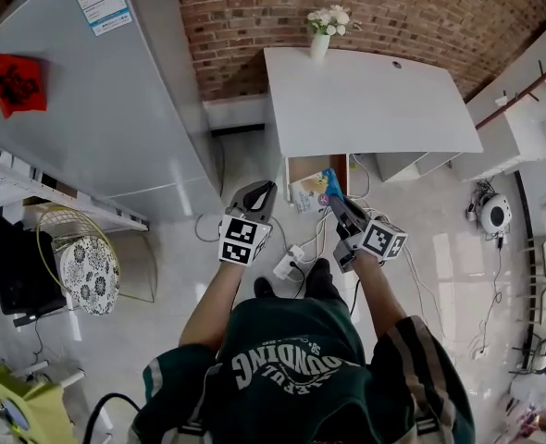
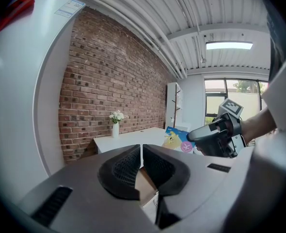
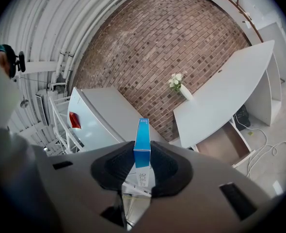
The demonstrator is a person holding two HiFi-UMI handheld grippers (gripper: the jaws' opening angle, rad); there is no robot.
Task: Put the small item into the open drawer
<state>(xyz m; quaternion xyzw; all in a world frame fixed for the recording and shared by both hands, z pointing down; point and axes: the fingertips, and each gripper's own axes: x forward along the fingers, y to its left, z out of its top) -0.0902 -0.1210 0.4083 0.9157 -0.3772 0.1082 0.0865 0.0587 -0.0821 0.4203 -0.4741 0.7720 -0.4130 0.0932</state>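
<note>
Right gripper point(image 3: 143, 155) is clamped on a thin blue packet point(image 3: 142, 140) held edge-on, with only its lower end between the pads and the rest sticking out ahead. The open drawer point(image 3: 224, 143) is ahead to its right, under the desk point(image 3: 220, 96). Risk: the packet pivots or slips in that narrow hold, or clips the desk edge and drops short. Left gripper point(image 2: 141, 160) is closed and empty.

The box point(image 3: 142, 140) is blue on its edge, with a yellow cartoon and a pink circle on its face. The drawer point(image 3: 225, 144) is brown inside. The desk point(image 1: 366, 100) is white and the wall point(image 1: 421, 12) is red-brown brick. The flowers point(image 1: 328, 17) and vase point(image 1: 319, 46) are white. The fridge point(image 1: 88, 91) is grey with a red sticker point(image 1: 17, 83). The shirt point(image 1: 282, 359) is dark green, lettered white.
</note>
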